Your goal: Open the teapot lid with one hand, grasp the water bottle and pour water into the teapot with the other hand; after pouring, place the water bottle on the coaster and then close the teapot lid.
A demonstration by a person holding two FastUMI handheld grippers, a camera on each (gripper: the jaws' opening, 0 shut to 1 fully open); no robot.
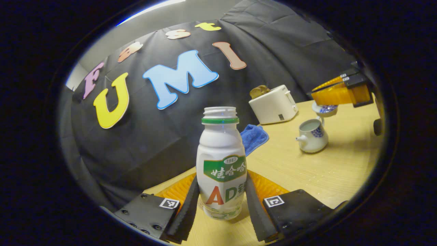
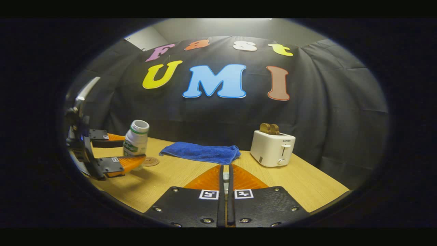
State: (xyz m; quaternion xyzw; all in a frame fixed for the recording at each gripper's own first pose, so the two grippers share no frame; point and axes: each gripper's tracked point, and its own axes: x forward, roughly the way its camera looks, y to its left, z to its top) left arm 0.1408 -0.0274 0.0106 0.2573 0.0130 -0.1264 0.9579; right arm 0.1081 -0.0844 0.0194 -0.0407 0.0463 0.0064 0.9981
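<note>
A white water bottle (image 1: 221, 160) with a green label and no cap stands between the fingers of my left gripper (image 1: 222, 178), which is shut on its body. In the right gripper view the same bottle (image 2: 137, 135) leans a little just above the table, held by the left gripper (image 2: 134, 149) beside a round brown coaster (image 2: 150, 161). My right gripper (image 2: 225, 171) is shut on a small white knob (image 2: 225, 176). In the left gripper view the right gripper (image 1: 322, 97) holds the blue-and-white teapot lid (image 1: 326, 110) above the open white teapot (image 1: 312, 136).
A blue cloth (image 2: 201, 152) lies at the back of the wooden table (image 2: 170, 177). A white toaster (image 2: 272, 148) with toast in its slots stands to the right of the cloth. In the left gripper view the toaster (image 1: 273, 104) stands behind the teapot.
</note>
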